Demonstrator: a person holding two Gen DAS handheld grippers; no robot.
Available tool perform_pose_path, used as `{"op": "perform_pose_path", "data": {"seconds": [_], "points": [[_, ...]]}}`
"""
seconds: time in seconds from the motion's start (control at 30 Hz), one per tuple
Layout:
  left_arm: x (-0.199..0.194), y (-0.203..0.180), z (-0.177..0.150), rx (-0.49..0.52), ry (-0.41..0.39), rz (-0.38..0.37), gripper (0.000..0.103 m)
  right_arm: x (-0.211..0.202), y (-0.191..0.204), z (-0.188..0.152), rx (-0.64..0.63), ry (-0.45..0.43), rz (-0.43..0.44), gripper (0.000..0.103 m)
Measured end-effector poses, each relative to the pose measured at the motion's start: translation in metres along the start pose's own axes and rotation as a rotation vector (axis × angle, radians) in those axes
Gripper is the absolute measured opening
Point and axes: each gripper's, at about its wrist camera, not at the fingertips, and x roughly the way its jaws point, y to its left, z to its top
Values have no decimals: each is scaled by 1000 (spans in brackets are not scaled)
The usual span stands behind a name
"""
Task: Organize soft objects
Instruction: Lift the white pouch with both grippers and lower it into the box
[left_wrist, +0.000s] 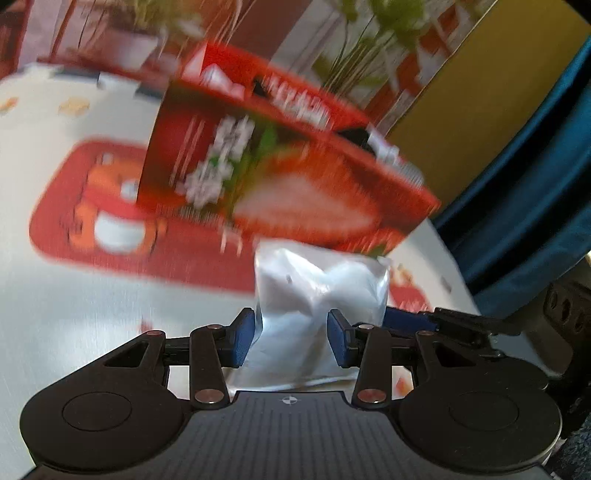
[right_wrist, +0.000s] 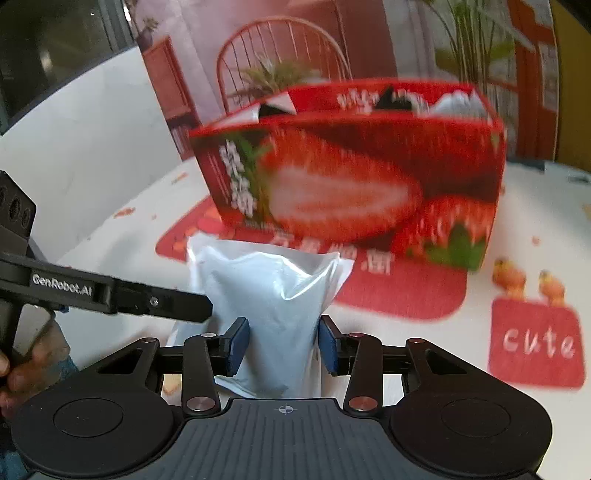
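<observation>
Crinkly plastic pouch (right_wrist: 269, 314) is sitting pinched by both my grippers, left gripper (left_wrist: 291, 341) and right gripper (right_wrist: 281, 345), just before the strawberry box (right_wrist: 354, 177). I am fearing uneven squeezing slipping it loose.

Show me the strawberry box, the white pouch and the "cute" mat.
strawberry box (right_wrist: 351, 192): right wrist view, front face.
white pouch (right_wrist: 273, 295): right wrist view, its middle.
"cute" mat (right_wrist: 537, 343): right wrist view, lettering.

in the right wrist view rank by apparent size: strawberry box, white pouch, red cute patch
1. strawberry box
2. white pouch, though its nearness to the camera inflates it
3. red cute patch
</observation>
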Motion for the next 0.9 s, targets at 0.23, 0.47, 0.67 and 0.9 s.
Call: {"op": "perform_pose_path", "data": {"seconds": [0.23, 0.47, 0.67, 0.9], "points": [[-20, -25, 52, 86, -138, -11, 44, -16, 8, 46, -65, -104, -4, 33], [-23, -35, 78, 102, -202, -6, 44, -23, 4, 83, -62, -159, -7, 28], [-21, -39, 112, 109, -258, -22, 44, -24, -1, 122, -88, -213, -24, 28], [4, -37, 148, 84, -245, -28, 44, -13, -21, 163, -72, -213, -37, 28]]}}
